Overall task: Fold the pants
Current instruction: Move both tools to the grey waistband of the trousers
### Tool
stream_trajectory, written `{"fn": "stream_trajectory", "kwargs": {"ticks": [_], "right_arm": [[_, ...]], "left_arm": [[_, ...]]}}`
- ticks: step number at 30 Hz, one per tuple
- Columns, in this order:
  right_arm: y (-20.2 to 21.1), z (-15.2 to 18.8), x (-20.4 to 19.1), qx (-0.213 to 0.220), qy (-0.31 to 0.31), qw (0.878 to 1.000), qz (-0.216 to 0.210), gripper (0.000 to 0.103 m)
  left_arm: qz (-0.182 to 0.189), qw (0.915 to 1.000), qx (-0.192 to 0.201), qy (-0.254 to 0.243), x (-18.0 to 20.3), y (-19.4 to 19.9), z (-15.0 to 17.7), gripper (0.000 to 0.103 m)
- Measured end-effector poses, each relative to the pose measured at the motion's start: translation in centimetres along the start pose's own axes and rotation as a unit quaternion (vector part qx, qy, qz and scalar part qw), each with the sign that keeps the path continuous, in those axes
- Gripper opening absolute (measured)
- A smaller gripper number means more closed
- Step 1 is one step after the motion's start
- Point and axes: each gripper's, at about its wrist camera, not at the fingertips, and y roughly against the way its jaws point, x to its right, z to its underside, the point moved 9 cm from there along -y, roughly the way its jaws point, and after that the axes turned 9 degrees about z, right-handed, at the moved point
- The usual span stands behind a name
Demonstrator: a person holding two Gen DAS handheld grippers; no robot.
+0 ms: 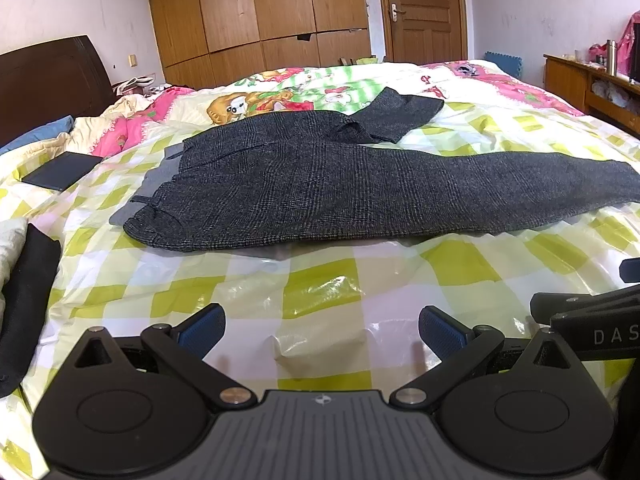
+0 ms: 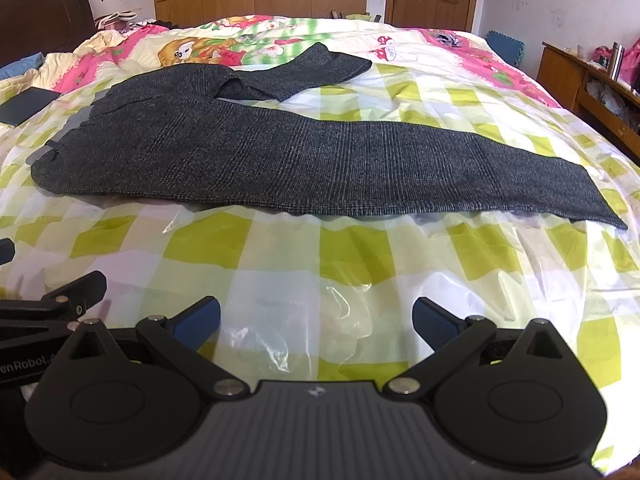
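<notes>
Dark grey checked pants [image 1: 320,184] lie flat on the bed, waistband to the left, near leg stretched out to the right, far leg bent back over itself. They also show in the right wrist view [image 2: 300,160]. My left gripper [image 1: 322,330] is open and empty, low over the sheet in front of the pants. My right gripper [image 2: 316,320] is open and empty too, side by side with the left. Both stand apart from the pants' near edge.
A yellow-green checked plastic sheet [image 1: 320,288] covers the bed. A black folded cloth [image 1: 24,300] lies at the left edge. A dark flat case [image 1: 60,170] lies at the left. A wooden cabinet [image 1: 592,88] stands at the right, a wardrobe [image 1: 256,16] beyond the bed.
</notes>
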Motion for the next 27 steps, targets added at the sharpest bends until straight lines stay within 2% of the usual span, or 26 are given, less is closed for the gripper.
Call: {"fn": "stream_trajectory", "kwargs": {"ticks": [9,12,17,21,24,27], "right_arm": [[-0.5,-2.3,-1.5,0.020,0.019,0.999,-0.024,0.102],[-0.9,-4.1,-3.1,0.042,0.044,0.998,-0.033,0.102],[-2.2,-7.2,-7.7,0.073,0.102,0.990,-0.065,0.101],[-3.5,-8.8,-12.3,0.086,0.151,0.979,-0.105,0.100],[-4.3,-9.6,-15.8,0.099,0.197,0.967,-0.129,0.095],[-5.2,-10.0,-19.4,0.096,0.229,0.956,-0.155,0.093]], "left_arm": [[-0.002,0.9999,0.014,0.003,-1.5,-0.4,-1.4,0.103],[-0.024,0.9992,0.030,-0.005,-3.3,-0.6,-2.7,0.103],[-0.072,0.9969,0.028,0.017,-9.1,-2.3,-4.2,0.103],[-0.113,0.9912,0.019,0.066,-15.5,-4.2,-4.7,0.103],[-0.124,0.9863,0.008,0.109,-19.9,-6.1,-4.8,0.103],[-0.129,0.9844,0.001,0.119,-22.6,-8.0,-5.4,0.103]]}}
